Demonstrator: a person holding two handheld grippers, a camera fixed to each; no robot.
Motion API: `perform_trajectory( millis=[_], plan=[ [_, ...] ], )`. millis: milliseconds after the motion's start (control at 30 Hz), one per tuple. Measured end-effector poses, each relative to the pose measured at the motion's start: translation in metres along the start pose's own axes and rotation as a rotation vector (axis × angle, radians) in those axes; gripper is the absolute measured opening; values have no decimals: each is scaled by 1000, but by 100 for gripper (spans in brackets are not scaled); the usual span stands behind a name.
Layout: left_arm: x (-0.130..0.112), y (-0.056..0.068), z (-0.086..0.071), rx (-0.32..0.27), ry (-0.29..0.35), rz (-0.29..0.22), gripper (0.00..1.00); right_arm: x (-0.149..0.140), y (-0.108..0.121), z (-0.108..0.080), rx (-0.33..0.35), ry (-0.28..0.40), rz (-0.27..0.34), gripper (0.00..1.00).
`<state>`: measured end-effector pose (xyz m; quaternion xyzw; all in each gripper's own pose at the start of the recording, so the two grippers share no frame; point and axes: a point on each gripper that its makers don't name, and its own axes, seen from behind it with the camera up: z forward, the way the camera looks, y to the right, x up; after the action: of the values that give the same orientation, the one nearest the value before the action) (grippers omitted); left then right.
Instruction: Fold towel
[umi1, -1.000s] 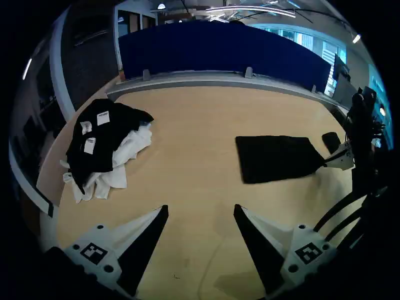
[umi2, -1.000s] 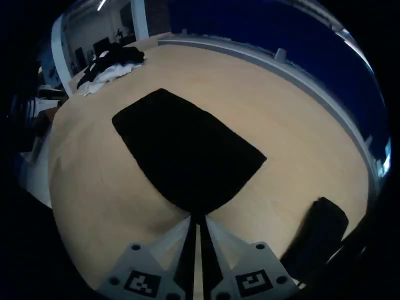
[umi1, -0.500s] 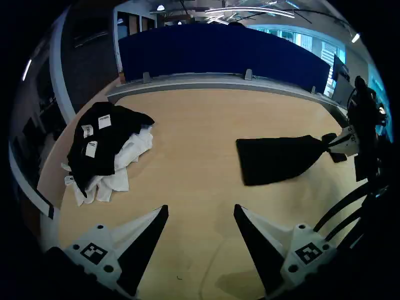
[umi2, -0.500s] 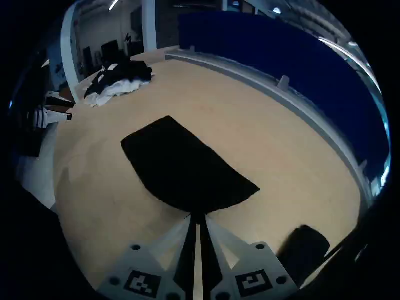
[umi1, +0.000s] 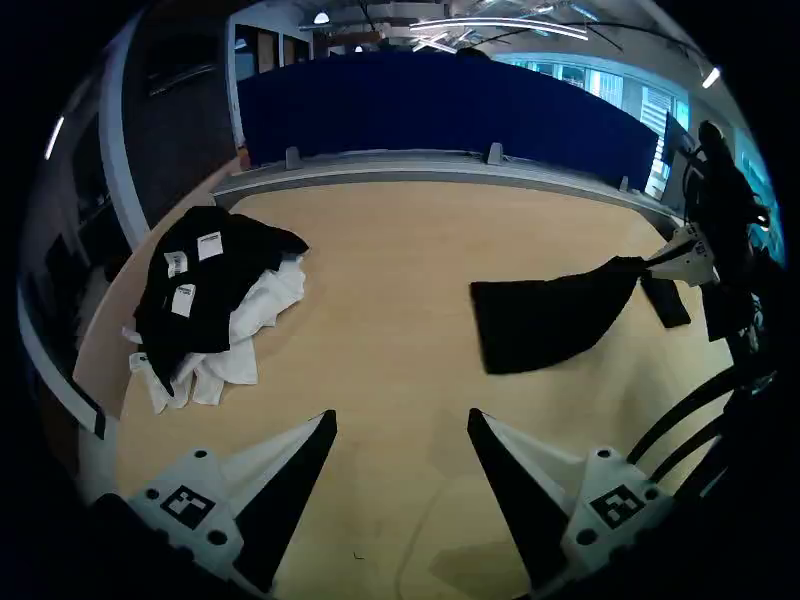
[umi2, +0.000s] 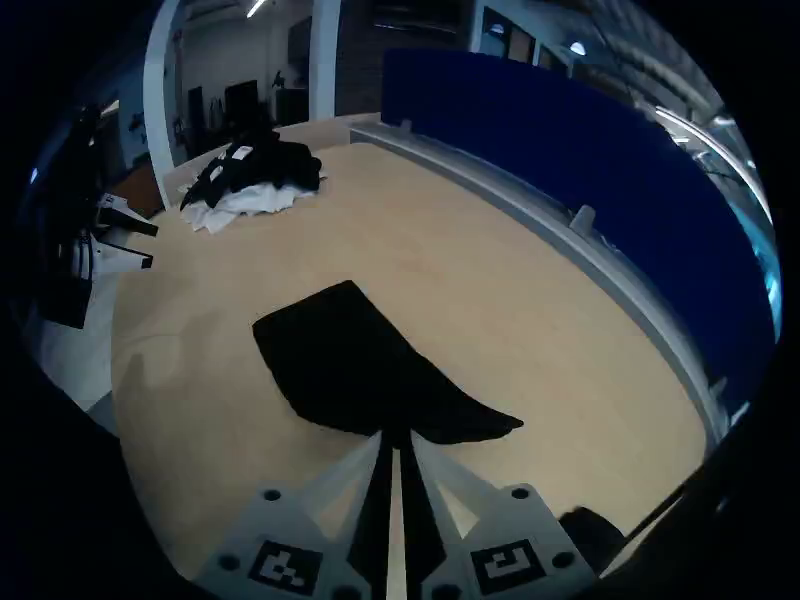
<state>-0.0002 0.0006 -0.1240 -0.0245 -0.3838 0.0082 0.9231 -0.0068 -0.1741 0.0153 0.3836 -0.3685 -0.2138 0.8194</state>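
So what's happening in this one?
A person is working on a black towel with two handheld grippers. The right gripper is shut on one corner and holds it raised off the wooden table, while the rest of the towel lies flat. The left gripper is open and hovers over bare table, off to the side. A pile of black and white cloths sits at the far end. No fold is made yet.
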Motion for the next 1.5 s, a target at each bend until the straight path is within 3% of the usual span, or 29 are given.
perform_trajectory(
  millis=[400, 667, 867, 1167, 1300, 1500],
  plan=[
    [-2, -4, -5, -1, 6, -11, 97, 32, -21, 18, 40, 11, -44, 5],
    [-2, -11, -13, 11, 20, -15, 97, 65, -58, 49, 107, 25, -90, 5],
    [-1, -22, -20, 36, 34, -20, 98, 78, -97, 86, 173, 21, -108, 5],
    [-6, -32, -29, 53, 44, -52, 97, 60, -158, 148, 280, -45, -35, 5],
    [-7, -36, -31, 55, 46, -60, 97, 50, -165, 155, 288, -68, -26, 5],
    [-7, -38, -32, 56, 48, -59, 97, 48, -165, 152, 286, -69, -18, 6]
  ],
)
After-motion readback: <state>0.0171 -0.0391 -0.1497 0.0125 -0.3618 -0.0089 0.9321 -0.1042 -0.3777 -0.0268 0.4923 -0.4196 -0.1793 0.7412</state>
